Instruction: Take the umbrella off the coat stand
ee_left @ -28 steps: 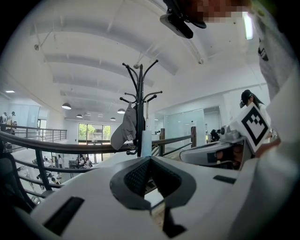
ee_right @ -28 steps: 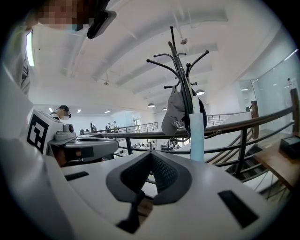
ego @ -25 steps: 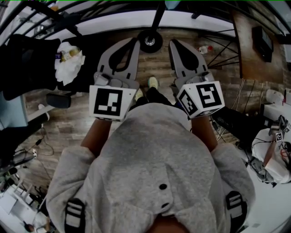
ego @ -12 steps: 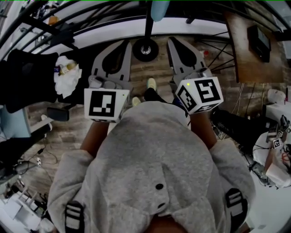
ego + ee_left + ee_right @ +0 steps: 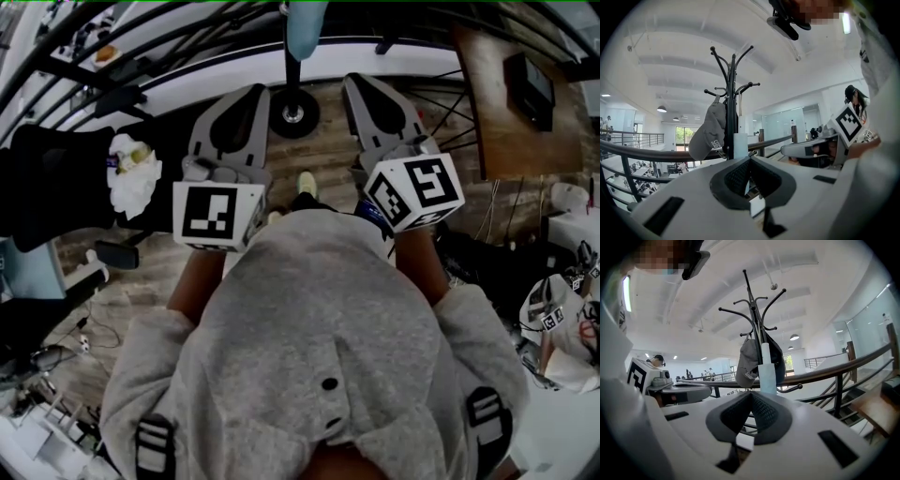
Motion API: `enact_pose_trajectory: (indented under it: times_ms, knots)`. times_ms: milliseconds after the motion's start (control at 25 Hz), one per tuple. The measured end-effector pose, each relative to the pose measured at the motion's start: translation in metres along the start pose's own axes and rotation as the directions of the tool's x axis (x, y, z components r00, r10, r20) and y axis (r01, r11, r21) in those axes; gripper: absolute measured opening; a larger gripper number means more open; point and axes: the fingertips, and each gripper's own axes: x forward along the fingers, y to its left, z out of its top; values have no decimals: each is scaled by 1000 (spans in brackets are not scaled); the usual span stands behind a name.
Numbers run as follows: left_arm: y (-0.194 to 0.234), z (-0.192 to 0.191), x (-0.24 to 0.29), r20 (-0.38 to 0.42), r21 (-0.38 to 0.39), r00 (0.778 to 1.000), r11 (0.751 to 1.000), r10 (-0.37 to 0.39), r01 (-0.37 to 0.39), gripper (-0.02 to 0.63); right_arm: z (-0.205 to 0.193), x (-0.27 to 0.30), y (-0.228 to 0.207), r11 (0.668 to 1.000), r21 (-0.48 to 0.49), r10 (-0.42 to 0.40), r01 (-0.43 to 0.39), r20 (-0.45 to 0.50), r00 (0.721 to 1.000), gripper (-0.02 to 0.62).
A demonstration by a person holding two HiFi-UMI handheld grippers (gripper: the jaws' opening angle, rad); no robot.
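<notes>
- Plainly, the left gripper is held out level in front of the chest. Its jaws are closed tip to tip and nothing is caught between them.
- A grey cap is seen hanging on the left side of the coat stand in the left gripper view.
- The pale blue folded umbrella is found upright against the stand's pole, just beside the cap. It is touched by neither gripper, so no part of the task is judged done.
- The right gripper is likewise carried shut and empty, aimed at the stand.
- Everything is judged to remain. The stand has to be reached, a pair of jaws opened, and the umbrella gripped, lifted clear of the stand and drawn away.
</notes>
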Motion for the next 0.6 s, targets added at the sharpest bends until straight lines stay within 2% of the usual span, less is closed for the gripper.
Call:
enact_pose_trajectory:
  times_ms: [280,600]
  knots:
    - [4,-3,29,-13,-7,1000,1000,25,-25,12,5,15,-23,999,15,38,-38,4,999,12]
    - [7,1,51,-8,-20,996,996,89,-90,12,11,29,-47,997,-24,70,-70,7,998,14]
